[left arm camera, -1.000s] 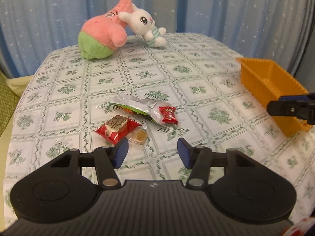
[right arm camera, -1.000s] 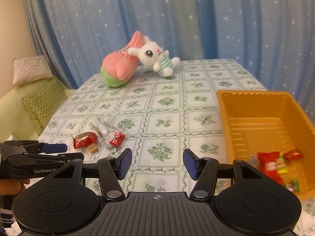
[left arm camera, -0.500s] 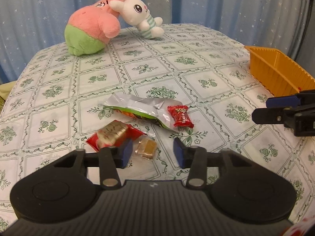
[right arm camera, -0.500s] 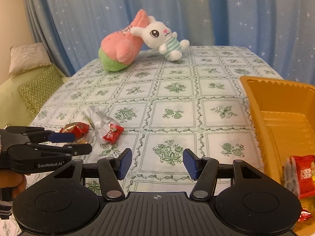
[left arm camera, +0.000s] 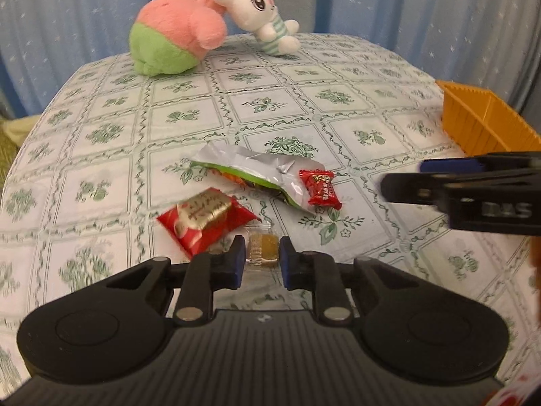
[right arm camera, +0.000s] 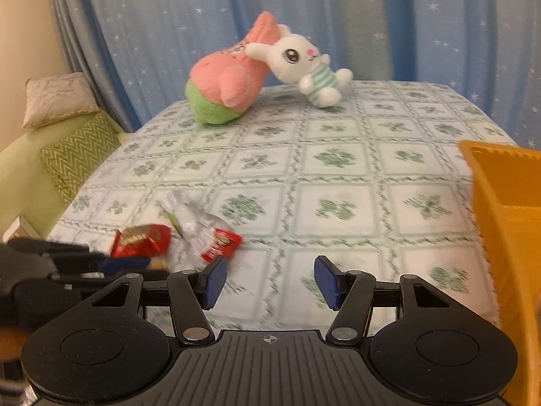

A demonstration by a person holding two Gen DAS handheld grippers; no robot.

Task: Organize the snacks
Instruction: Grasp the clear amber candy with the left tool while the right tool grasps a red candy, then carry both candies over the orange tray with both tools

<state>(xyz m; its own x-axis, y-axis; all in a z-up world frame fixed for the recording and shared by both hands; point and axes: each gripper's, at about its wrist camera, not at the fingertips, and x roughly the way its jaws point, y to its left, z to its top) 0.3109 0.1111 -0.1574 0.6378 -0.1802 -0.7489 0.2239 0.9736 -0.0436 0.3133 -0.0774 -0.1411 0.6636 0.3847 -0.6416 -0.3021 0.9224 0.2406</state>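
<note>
A small amber candy in clear wrap (left arm camera: 263, 249) lies on the floral cloth, and my left gripper (left arm camera: 262, 255) is shut on it, one blue pad on each side. Just left of it sits a red packet with a gold label (left arm camera: 206, 218). Behind lie a silver and green packet (left arm camera: 257, 172) and a small red candy (left arm camera: 319, 189). My right gripper (right arm camera: 269, 280) stands open over bare cloth with nothing between its fingers, right of the small red candy (right arm camera: 219, 245). The orange tray (right arm camera: 500, 186) is at the right edge; its inside is out of sight.
A pink and green plush (left arm camera: 175, 34) and a white bunny plush (left arm camera: 263, 17) lean together at the table's far side before a blue starred curtain. A green sofa with a zigzag cushion (right arm camera: 77, 155) stands left of the table. Open cloth lies between snacks and tray.
My left gripper came forward and down to the amber candy and its jaws closed on it. My right gripper swung left, away from the tray toward the snacks, still open.
</note>
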